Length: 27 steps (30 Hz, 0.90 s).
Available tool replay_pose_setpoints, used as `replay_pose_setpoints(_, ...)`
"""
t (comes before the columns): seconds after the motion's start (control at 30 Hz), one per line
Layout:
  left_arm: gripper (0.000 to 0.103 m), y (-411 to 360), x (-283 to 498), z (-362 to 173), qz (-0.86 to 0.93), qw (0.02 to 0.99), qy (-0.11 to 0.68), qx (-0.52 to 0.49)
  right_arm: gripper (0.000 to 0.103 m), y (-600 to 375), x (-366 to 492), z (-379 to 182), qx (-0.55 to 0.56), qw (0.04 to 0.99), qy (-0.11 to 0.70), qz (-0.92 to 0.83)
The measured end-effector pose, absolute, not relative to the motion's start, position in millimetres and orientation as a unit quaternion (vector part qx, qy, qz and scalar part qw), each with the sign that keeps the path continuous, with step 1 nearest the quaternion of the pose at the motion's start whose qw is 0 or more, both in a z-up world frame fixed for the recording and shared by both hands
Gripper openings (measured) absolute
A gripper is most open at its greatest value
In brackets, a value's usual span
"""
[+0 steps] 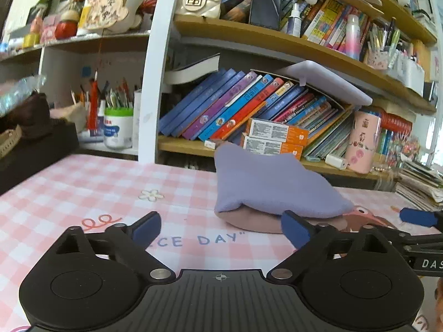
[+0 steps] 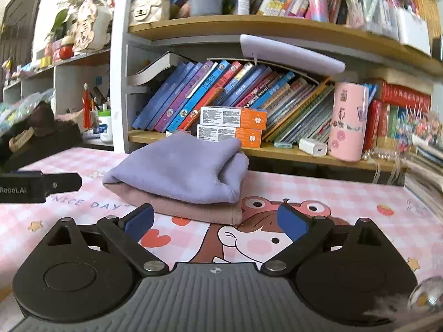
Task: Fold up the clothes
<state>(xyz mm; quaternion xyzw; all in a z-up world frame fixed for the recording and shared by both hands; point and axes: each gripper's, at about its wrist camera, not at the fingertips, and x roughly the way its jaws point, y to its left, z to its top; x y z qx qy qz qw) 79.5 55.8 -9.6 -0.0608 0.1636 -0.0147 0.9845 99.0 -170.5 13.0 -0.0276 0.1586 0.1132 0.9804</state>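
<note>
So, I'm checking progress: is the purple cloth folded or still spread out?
Folded. The purple cloth sits as a compact layered bundle on a folded pink cloth, its doubled edges visible on the right.

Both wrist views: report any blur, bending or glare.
Left wrist view: shelves bow from fisheye; far-left clutter is smeared; folded clothes sharp. Right wrist view: right-edge book stacks blur; a glare blob sits bottom right; lighting even.

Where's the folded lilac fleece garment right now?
Folded lilac fleece garment lies atop the folded dusty-pink garment, centre of the right-wrist view, before the wooden bookshelf.
</note>
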Motion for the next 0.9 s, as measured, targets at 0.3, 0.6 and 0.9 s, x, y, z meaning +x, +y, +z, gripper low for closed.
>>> replay_pose_setpoints(0.3,0.097,49,77,-9,0.002,0.984,0.177,-0.018,0.103,-171,96,13,-0.033,0.981,0.163,0.101)
replay_pose_setpoints(0.6,0.101,35,58,-8,-0.020,0.984,0.175,0.015,0.103,-170,84,10,-0.024,0.976,0.190,0.105)
replay_pose_setpoints(0.9,0.103,34,59,-7,0.002,0.986,0.165,0.018,0.103,-169,75,13,-0.027,0.984,0.160,0.073)
